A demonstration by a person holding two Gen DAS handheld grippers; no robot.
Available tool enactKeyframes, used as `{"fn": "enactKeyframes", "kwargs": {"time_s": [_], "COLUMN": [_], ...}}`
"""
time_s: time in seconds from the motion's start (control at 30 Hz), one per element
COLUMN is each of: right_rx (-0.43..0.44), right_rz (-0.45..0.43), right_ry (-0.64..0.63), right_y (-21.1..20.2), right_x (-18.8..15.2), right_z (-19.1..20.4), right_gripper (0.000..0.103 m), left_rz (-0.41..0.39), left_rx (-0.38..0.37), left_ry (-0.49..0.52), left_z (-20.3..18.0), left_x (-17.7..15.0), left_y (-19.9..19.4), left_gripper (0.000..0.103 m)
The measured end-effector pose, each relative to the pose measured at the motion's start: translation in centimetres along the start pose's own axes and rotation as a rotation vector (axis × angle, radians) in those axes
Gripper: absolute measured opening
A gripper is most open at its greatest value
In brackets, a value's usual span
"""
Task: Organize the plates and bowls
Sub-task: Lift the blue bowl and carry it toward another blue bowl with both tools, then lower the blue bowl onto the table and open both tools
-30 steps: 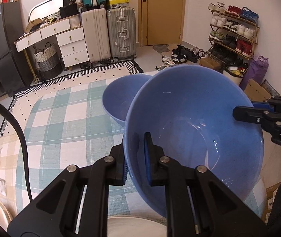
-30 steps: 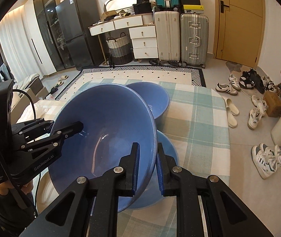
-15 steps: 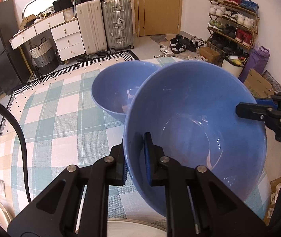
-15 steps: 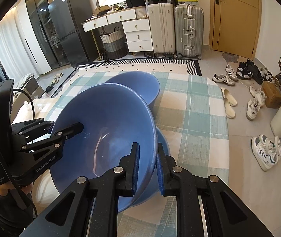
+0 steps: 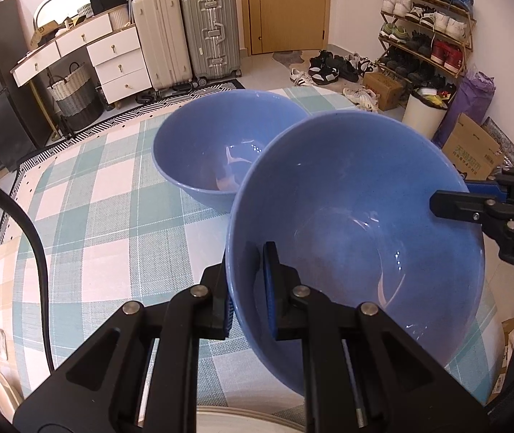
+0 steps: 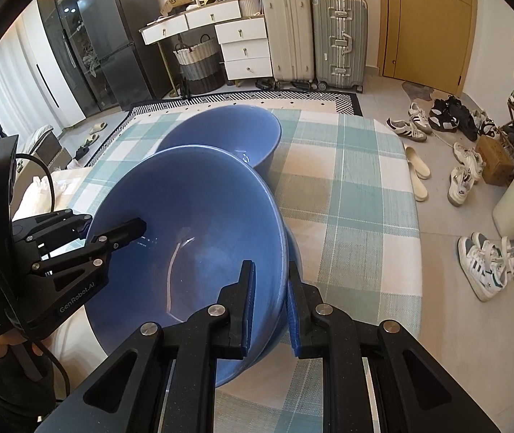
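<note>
**A:** Bowls first: where does the big blue bowl (image 5: pixel 358 216) sit against the second blue bowl (image 5: pixel 221 151)?

**B:** It hangs tilted above the checked tabletop (image 5: pixel 105 223), on the near side of that second bowl and overlapping its rim in both wrist views. I cannot tell whether the two touch.

**A:** Who has hold of it?

**B:** Both. The left hand-held gripper (image 5: pixel 248 288) is clamped on the rim nearest its camera, one pad inside and one outside the wall. The right hand-held gripper (image 6: pixel 269 303) is pinched onto the opposite rim in the same way. Neither one is slack.

**A:** Anything under it?

**B:** In the right wrist view a blue edge (image 6: pixel 295 252) peeks out just beneath the held bowl, on the side away from the second bowl. It looks like another bowl or plate, but too little shows to say which.

**A:** So how far along is the tidying?

**B:** Midway, I'd judge. The held bowl is not yet set down, and the second bowl stands alone, not nested. A pale plate rim (image 5: pixel 242 422) shows at the tabletop's near edge, below the held bowl, apparently not yet sorted.

**A:** What's left?

**B:** Probably seating this bowl in or on another, then gathering the plates.
</note>
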State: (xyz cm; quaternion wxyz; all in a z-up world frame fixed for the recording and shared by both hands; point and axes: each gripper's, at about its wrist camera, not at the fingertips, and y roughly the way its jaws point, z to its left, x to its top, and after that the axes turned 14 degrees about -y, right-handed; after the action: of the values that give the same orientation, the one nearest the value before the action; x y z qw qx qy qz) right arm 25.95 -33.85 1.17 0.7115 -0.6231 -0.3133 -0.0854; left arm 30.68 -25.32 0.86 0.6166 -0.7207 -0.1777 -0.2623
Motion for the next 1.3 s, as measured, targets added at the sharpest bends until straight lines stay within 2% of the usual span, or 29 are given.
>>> {"fn": "enactKeyframes", "kwargs": {"time_s": [0.27, 0.43, 0.5, 0.67, 0.7, 0.8, 0.9, 0.97, 1.03, 1.1, 1.17, 1.23, 1.3], "right_rx": [-0.013, -0.004, -0.012, -0.012, -0.013, -0.014, -0.019, -0.014, -0.012, -0.011, -0.009, -0.012, -0.008], "right_rz": [0.024, 0.039, 0.037, 0.031, 0.028, 0.023, 0.023, 0.019, 0.013, 0.004, -0.004, -0.011, -0.018], "right_ry": [-0.010, -0.010, -0.010, -0.005, -0.006, -0.004, 0.003, 0.005, 0.003, 0.000, -0.002, -0.004, -0.005], "right_y": [0.9, 1.5, 1.5, 1.2, 1.1, 0.8, 0.7, 0.5, 0.3, 0.1, -0.2, -0.4, -0.5], "right_x": [-0.2, -0.4, -0.5, -0.7, -0.7, -0.7, -0.6, -0.6, -0.4, -0.4, -0.2, 0.1, 0.4], "right_z": [-0.1, -0.1, -0.1, -0.4, -0.4, -0.5, -0.7, -0.7, -0.7, -0.5, -0.5, -0.5, -0.5], "right_gripper": [0.016, 0.022, 0.030, 0.041, 0.045, 0.048, 0.051, 0.054, 0.058, 0.066, 0.068, 0.070, 0.074], "left_rz": [0.016, 0.028, 0.032, 0.034, 0.032, 0.024, 0.016, 0.015, 0.008, 0.003, 0.003, -0.002, -0.006], "left_rx": [-0.003, -0.010, -0.013, -0.020, -0.017, -0.028, -0.020, -0.019, -0.024, -0.026, -0.035, -0.039, -0.039], "left_ry": [0.001, -0.010, -0.016, -0.030, -0.032, -0.042, -0.042, -0.043, -0.050, -0.054, -0.053, -0.054, -0.054], "left_z": [0.6, 1.2, 1.4, 2.0, 2.1, 2.5, 2.8, 2.9, 3.2, 3.5, 3.7, 3.9, 4.2], "left_x": [0.2, 0.3, 0.1, 0.1, 0.2, 0.2, 0.4, 0.3, 0.5, 0.5, 0.7, 0.8, 1.0], "left_y": [1.5, 2.1, 2.2, 2.6, 2.7, 2.3, 2.1, 1.8, 1.6, 1.4, 1.3, 1.1, 0.9], "left_gripper": [0.010, 0.010, 0.013, 0.015, 0.018, 0.034, 0.037, 0.045, 0.057, 0.065, 0.067, 0.074, 0.075]}}
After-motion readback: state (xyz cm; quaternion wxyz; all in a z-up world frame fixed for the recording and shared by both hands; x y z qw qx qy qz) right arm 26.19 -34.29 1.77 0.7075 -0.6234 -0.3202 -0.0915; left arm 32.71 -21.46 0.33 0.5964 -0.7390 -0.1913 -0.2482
